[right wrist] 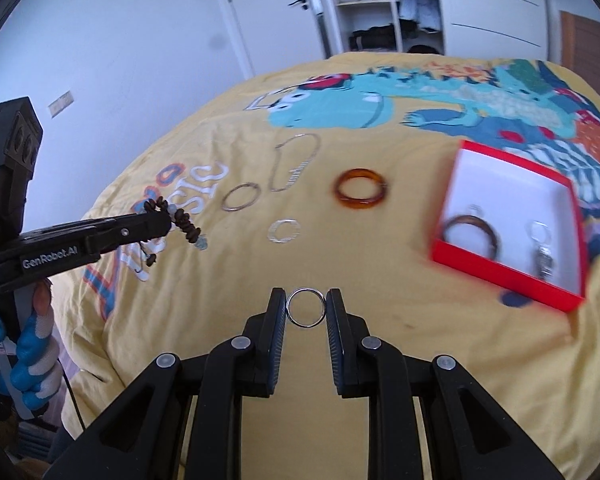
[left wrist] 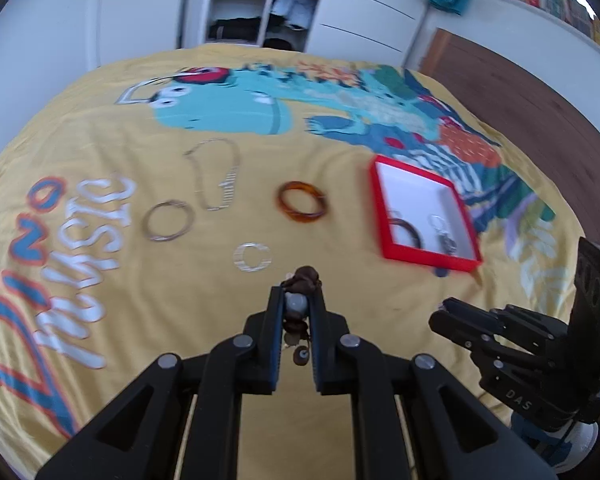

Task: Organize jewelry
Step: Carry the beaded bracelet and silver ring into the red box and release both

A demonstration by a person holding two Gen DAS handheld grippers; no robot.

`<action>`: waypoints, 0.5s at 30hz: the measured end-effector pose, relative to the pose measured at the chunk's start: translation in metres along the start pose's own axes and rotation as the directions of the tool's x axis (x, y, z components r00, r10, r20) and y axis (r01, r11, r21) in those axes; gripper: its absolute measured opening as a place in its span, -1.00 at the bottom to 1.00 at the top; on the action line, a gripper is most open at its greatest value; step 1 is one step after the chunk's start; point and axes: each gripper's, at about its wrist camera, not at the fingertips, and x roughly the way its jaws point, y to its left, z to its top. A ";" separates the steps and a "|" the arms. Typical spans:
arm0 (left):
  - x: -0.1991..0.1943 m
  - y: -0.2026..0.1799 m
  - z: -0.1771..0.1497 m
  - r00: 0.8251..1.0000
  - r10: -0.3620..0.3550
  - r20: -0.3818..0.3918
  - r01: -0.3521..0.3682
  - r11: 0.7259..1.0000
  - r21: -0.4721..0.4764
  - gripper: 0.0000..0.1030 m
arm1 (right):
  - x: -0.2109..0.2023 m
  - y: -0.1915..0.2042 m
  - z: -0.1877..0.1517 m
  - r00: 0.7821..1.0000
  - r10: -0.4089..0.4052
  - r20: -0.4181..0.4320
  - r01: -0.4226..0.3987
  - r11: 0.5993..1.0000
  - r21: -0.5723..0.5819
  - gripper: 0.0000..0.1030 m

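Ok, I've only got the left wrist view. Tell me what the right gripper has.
Observer: The right gripper is shut on a thin metal ring, held upright between both fingers.
Operator: Now describe how the beads hang from my left gripper.
Observer: The dark beaded bracelet droops past the tips of the left gripper, with a pale bead at its low end.
Operator: Report the hand on that gripper.
Observer: It wears a blue and white glove.

A home bedroom, shown by a bed spread with a yellow dinosaur-print cover (left wrist: pixel 180 320), an open wardrobe (left wrist: pixel 252 0) with folded clothes on shelves and hanging garments, white cupboard doors (right wrist: pixel 496 0), and a wooden headboard (left wrist: pixel 520 92).
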 end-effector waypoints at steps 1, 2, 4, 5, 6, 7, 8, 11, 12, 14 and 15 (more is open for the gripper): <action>0.004 -0.012 0.003 1.000 -0.009 -0.004 0.009 1.000 0.016 -0.79 | -0.003 -0.007 -0.001 1.000 -0.008 0.002 0.008 1.000 0.007 -0.61; 0.007 -0.023 0.005 1.000 -0.016 -0.008 0.016 0.999 0.032 -0.79 | -0.007 -0.018 -0.002 1.000 -0.021 0.005 0.021 1.000 0.018 -0.61; 0.017 -0.045 0.011 0.999 -0.036 -0.017 0.037 0.998 0.060 -0.79 | -0.013 -0.040 -0.003 0.999 -0.046 0.010 0.045 0.998 0.038 -0.61; 0.023 -0.057 0.015 0.999 -0.048 -0.022 0.050 0.996 0.074 -0.79 | -0.017 -0.051 -0.003 0.998 -0.059 0.012 0.058 0.997 0.050 -0.61; 0.030 -0.068 0.020 0.998 -0.059 -0.028 0.062 0.994 0.087 -0.79 | -0.019 -0.065 -0.002 0.997 -0.075 0.014 0.074 0.995 0.063 -0.61; 0.035 -0.076 0.024 0.997 -0.068 -0.031 0.070 0.993 0.095 -0.79 | -0.021 -0.078 0.000 0.996 -0.091 0.016 0.090 0.993 0.074 -0.61; 0.043 -0.087 0.030 0.996 -0.080 -0.036 0.083 0.991 0.107 -0.79 | -0.022 -0.090 0.003 0.994 -0.105 0.017 0.103 0.991 0.082 -0.61; 0.066 -0.115 0.047 0.993 -0.111 -0.049 0.117 0.984 0.133 -0.79 | -0.020 -0.123 0.014 0.990 -0.140 0.020 0.137 0.986 0.095 -0.61; 0.074 -0.122 0.053 0.992 -0.118 -0.053 0.124 0.983 0.137 -0.79 | -0.018 -0.134 0.019 0.988 -0.152 0.019 0.150 0.984 0.096 -0.61; 0.095 -0.139 0.068 0.989 -0.133 -0.062 0.141 0.979 0.144 -0.79 | -0.013 -0.153 0.031 0.984 -0.174 0.019 0.172 0.981 0.093 -0.61; 0.102 -0.145 0.074 0.989 -0.137 -0.063 0.145 0.978 0.148 -0.79 | -0.010 -0.163 0.038 0.983 -0.184 0.020 0.182 0.979 0.090 -0.61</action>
